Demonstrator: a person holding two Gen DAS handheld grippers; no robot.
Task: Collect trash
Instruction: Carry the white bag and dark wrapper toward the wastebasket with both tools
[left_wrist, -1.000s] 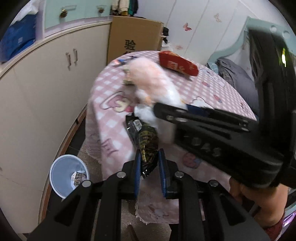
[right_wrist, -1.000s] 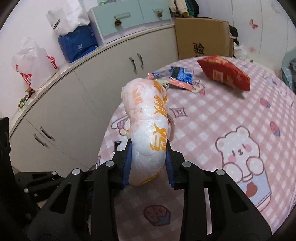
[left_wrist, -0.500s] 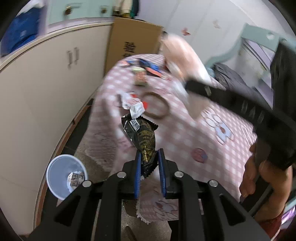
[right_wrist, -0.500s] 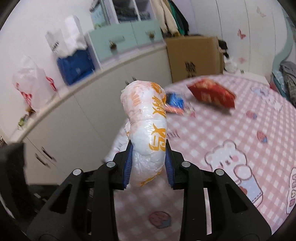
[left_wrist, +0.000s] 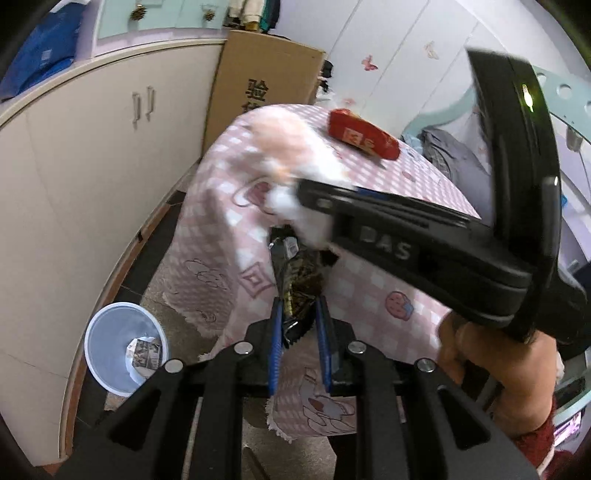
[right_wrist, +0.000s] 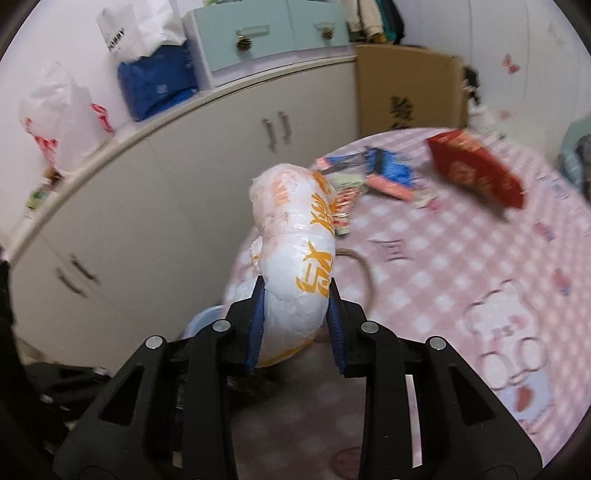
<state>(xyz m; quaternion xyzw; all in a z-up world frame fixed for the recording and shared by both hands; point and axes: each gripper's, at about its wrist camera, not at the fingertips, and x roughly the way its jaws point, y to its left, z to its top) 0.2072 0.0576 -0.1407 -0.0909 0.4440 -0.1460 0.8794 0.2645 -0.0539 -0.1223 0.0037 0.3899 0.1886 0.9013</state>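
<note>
Your left gripper (left_wrist: 298, 334) is clamped on a dark snack wrapper (left_wrist: 297, 280), with the blue bin (left_wrist: 123, 354) at eight o'clock on the floor. Your right gripper (right_wrist: 295, 321) squeezes a white-and-orange bag (right_wrist: 295, 258) above the table (right_wrist: 461, 258) edge; the red packet (right_wrist: 476, 171) lies at one o'clock.

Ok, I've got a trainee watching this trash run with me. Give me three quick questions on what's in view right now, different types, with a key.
1. True or false: the left gripper is open and carries nothing.
2. Which item does the right gripper hold? A) flat red snack packet B) crumpled white plastic bag with orange print C) blue wrapper
3. Fill in: the round pale blue bin stands on the ____ beside the table.

Key:
1. False. Its fingers are shut on a dark crinkled snack wrapper.
2. B, the crumpled white plastic bag with orange print; the flat red snack packet lies on the pink checked tablecloth.
3. Floor.
</note>
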